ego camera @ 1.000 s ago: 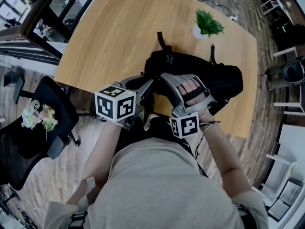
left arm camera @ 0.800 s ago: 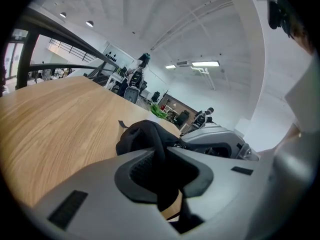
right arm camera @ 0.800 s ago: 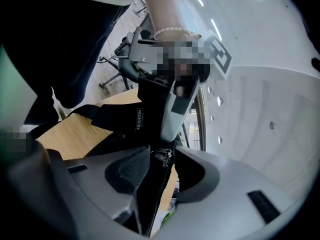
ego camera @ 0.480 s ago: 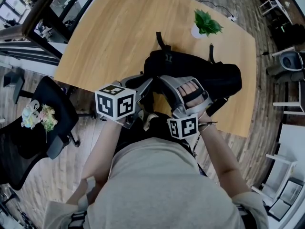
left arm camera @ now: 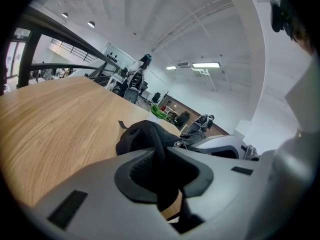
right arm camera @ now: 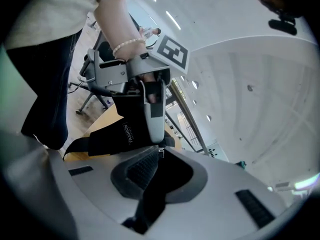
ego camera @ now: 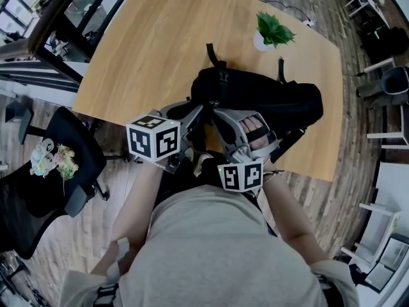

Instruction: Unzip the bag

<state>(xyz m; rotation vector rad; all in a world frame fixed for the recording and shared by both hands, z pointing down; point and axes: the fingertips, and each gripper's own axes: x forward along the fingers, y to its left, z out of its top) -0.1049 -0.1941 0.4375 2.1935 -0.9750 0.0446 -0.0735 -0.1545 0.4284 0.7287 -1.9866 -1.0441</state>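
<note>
you are pinching a fold of the black bag (ego camera: pixel 268 98) in your left claw (left arm camera: pixel 162 179), with the pads pressed onto the cloth. i judge this to be an anchor, so the soft body is not sliding along the wooden surface (ego camera: pixel 140 50) once the zip is being pulled. the bag is lying at the near edge of the surface, right in front of you, which is putting its zip within reach of both claws. just to the right, your right claw (right arm camera: pixel 156 174) is closing on a narrow black pull tab (right arm camera: pixel 150 194). the tab is running between the pads, which look to be nipping it, and a small metal zip piece (right arm camera: pixel 160 153) is sitting just above. the claws are meeting tip to tip over the bag's near end. the potted plant (ego camera: pixel 273 31) is standing well apart, far right.
</note>
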